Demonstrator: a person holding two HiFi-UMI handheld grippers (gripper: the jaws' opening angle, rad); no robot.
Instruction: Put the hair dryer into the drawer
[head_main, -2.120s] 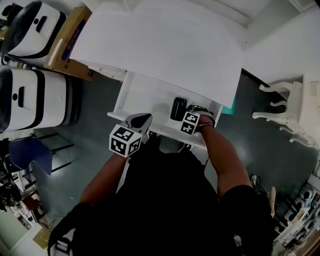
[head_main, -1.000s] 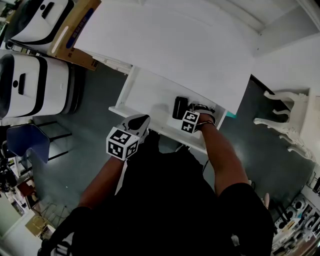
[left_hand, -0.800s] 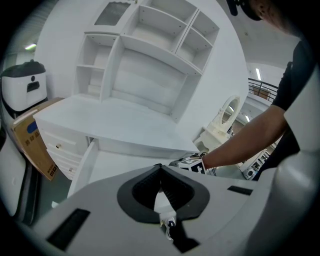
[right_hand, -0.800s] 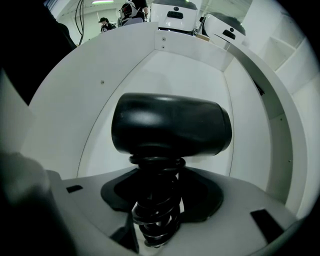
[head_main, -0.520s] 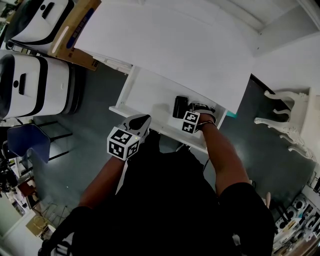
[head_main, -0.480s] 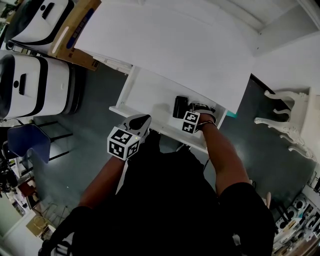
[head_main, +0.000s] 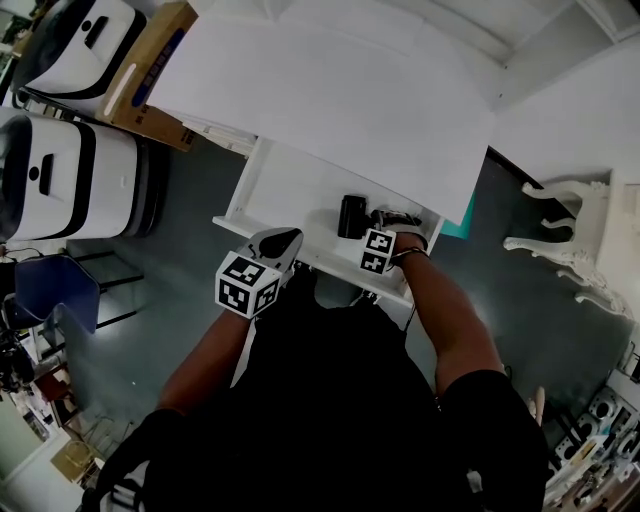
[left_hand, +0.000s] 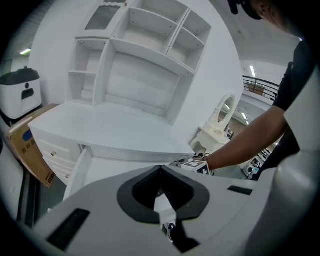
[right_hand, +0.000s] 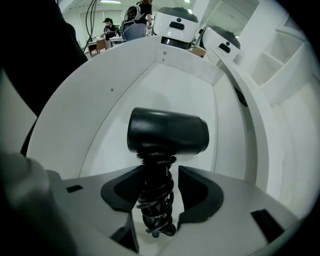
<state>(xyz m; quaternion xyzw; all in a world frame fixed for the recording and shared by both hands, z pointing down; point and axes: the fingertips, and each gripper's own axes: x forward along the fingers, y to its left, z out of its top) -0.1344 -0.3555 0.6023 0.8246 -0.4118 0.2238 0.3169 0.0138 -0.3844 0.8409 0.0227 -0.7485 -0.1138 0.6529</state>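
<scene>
The black hair dryer lies in the open white drawer, near its right end. In the right gripper view its barrel lies crosswise and its cord-wrapped handle points back between my jaws. My right gripper reaches into the drawer; its jaws stand open around the handle, with a thin gap on the right side. My left gripper hovers just in front of the drawer's front edge, shut and empty.
The white desk top overhangs the back of the drawer. Left of the desk stand white machines, a cardboard box and a blue chair. A white ornate stool stands at the right.
Only the head view has shifted a little. Both grippers and the hair dryer keep their places at the drawer.
</scene>
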